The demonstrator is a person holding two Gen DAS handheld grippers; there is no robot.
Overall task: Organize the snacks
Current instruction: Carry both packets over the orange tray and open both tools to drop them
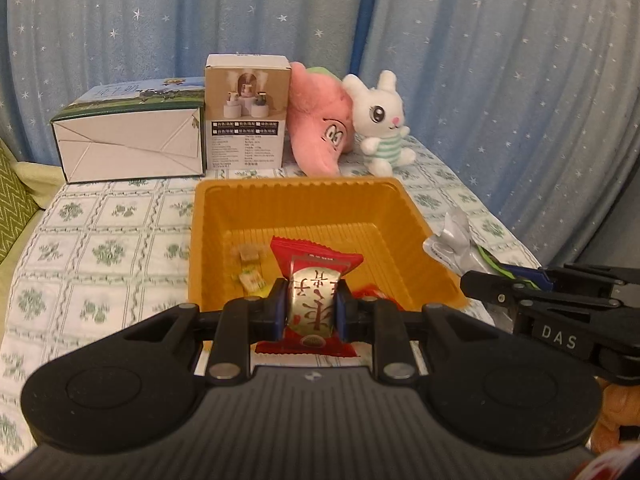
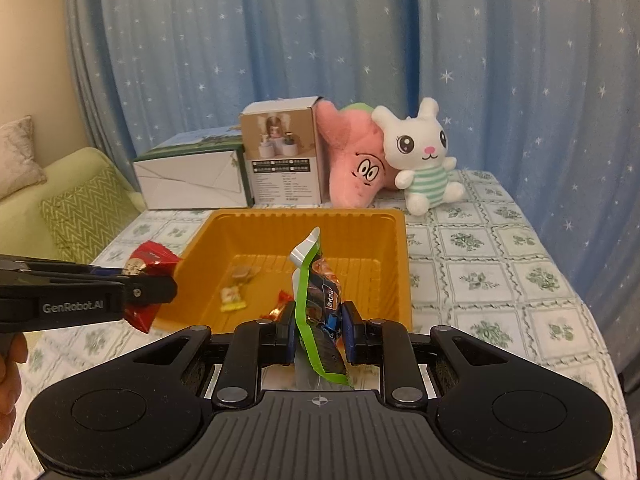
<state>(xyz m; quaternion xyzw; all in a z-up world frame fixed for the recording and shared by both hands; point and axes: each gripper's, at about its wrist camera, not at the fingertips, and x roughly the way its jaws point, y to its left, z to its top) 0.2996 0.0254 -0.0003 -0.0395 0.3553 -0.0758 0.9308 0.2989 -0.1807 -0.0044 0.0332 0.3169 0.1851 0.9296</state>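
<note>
Two snack packets are in hand, one per tool. Your left tongs [image 1: 311, 307] are closed on the red packet [image 1: 314, 288], gripping its flat sides with its long axis upright between the pads. Your right tongs [image 2: 319, 327] are closed on the green-edged packet [image 2: 316, 300], also standing on end, its sealed tip pointing up.

The orange tray [image 1: 208, 216] lies directly ahead of both tools on the worktop [image 1: 100, 240], with a few small candies [image 1: 250, 266] on its floor. In the right wrist view, the left tongs sit at the tray's left outer wall, beside rather than above the opening; the right tongs line up with the near rim. Judged from this, the right hand is better placed: advance it forward over the rim before releasing. Shift the left hand rightward first.
</note>
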